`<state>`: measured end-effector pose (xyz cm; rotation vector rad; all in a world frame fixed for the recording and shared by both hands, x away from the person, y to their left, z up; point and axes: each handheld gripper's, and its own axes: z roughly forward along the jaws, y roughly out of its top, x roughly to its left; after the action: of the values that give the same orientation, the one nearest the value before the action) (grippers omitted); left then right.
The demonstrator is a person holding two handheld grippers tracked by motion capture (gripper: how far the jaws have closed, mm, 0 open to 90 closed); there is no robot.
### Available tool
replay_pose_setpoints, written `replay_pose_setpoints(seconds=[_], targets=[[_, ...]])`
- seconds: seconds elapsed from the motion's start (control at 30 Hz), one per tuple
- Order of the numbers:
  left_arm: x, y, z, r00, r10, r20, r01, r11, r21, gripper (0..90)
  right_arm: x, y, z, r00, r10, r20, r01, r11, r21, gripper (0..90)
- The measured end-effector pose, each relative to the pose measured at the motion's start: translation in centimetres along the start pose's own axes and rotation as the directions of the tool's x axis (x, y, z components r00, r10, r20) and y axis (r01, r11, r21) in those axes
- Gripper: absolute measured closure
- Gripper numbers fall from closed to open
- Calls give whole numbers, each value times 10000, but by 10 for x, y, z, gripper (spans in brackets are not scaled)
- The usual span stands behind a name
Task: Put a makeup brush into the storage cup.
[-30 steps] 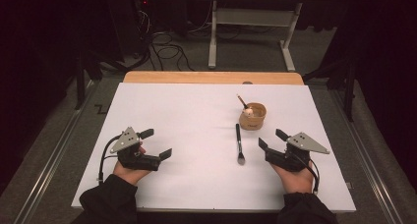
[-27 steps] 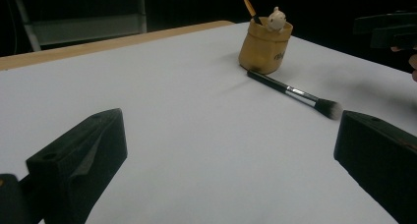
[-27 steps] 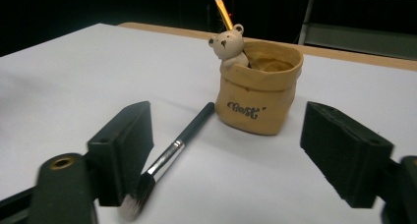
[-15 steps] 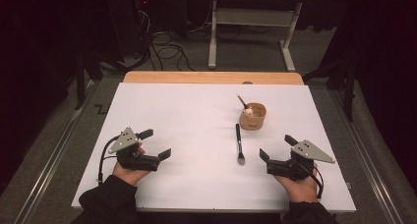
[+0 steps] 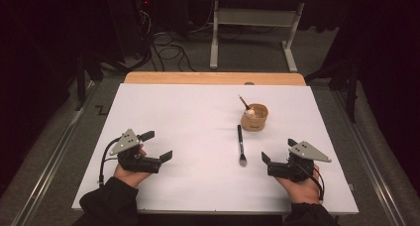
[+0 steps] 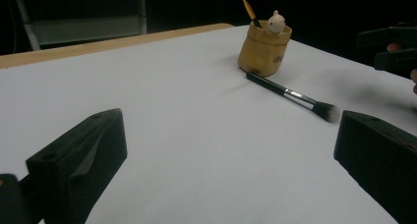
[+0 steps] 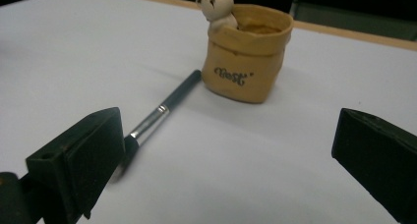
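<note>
Where cables litter grey floor, white table, wooden edge

In the right gripper view, the makeup brush's bristle end is hidden behind the near jaw. The holder's lettering in the left gripper view is too blurred to read.

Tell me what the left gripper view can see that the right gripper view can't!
The left gripper view alone shows the yellow pencil sticking up out of the pot, the brush's fluffy grey tip, and the other hand's black tongs far off at the right edge. The right gripper view alone shows the dark writing on the pot's front. Both share the tan bag-shaped ceramic pot with its little bear figure, the black-handled makeup brush lying beside it, and the white table top, with open jaws at the bottom.
</note>
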<state>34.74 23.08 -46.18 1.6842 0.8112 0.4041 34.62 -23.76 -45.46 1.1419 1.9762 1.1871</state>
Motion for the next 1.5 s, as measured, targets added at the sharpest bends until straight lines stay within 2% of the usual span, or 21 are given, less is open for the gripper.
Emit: replay_pose_setpoints(seconds=[0.27,0.47,0.57,0.73,0.77,0.9,1.07,1.17,1.2,1.23,1.33,1.4,1.43,1.5], targets=[[0,2,0,10000,7,77,-6,9999,-132,1,0,-9,10,9995,0,310,-32,9946,1036,2],[-1,2,0,10000,3,61,-3,9999,-127,1,-3,-9,14,9990,103,429,-176,9847,1731,4],[-2,2,-1,10000,27,78,-26,9999,-151,1,-5,-5,15,9989,-126,445,14,9700,2431,7],[-3,2,1,9999,50,147,-49,9999,-125,1,-12,5,15,9990,222,387,-337,9439,3285,16],[-2,2,1,9999,74,152,-73,9999,-98,1,-13,7,15,9991,226,365,-338,9383,3441,20],[-2,2,1,9998,40,171,-37,9999,-142,1,-13,10,18,9992,214,327,-335,8993,4361,24],[-2,3,1,9997,68,216,-65,9998,-165,1,-12,12,20,9997,191,162,-246,8679,4962,35],[-3,3,1,9997,69,224,-65,9998,-174,1,-10,13,23,10000,-3,66,-33,8385,5448,35],[-3,3,1,9997,68,225,-64,9998,-170,1,-9,14,23,10000,18,-16,-6,8251,5650,36],[-3,3,1,9997,74,220,-70,9999,-156,1,-8,14,24,10000,11,-53,21,8209,5711,38],[-3,3,1,9997,85,226,-82,9999,-142,1,-7,18,24,9999,-38,-162,128,7980,6026,43],[-3,3,1,9997,98,245,-94,9998,-147,1,-5,20,25,9995,-158,-265,290,7763,6297,45],[-3,3,1,9996,99,251,-95,9998,-150,1,-6,21,25,9990,-285,-358,448,7692,6375,48],[-3,3,1,9997,80,249,-77,9999,-149,1,-4,23,26,9992,-137,-370,346,7548,6551,55]])
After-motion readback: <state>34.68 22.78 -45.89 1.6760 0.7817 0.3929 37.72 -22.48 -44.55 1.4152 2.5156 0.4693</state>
